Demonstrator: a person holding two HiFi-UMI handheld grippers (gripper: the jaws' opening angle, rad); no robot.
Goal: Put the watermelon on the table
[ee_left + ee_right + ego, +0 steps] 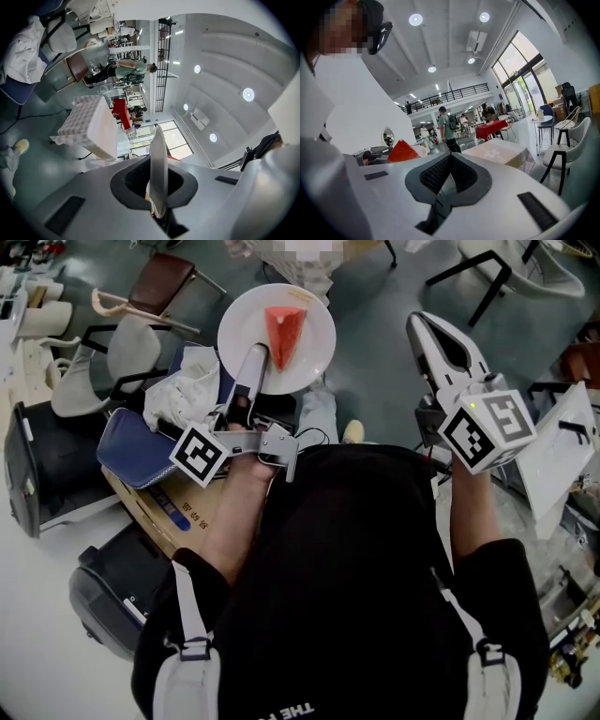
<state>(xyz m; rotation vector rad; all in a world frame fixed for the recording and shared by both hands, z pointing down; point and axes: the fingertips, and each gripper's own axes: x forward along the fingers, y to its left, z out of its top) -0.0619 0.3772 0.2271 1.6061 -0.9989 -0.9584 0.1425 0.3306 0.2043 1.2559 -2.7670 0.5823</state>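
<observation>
Watermelon, 1 red wedge, lies on a white plate held up over the grey floor. The left gripper has its jaws clamped on the plate's near rim. The right gripper hovers well apart to the side, jaws together with nothing between them.

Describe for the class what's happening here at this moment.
A person holds a gripper in each hand. The left gripper is clamped on the rim of a white plate carrying a watermelon slice, held out in the air above the floor. The right gripper is shut and empty, off to the side.
</observation>
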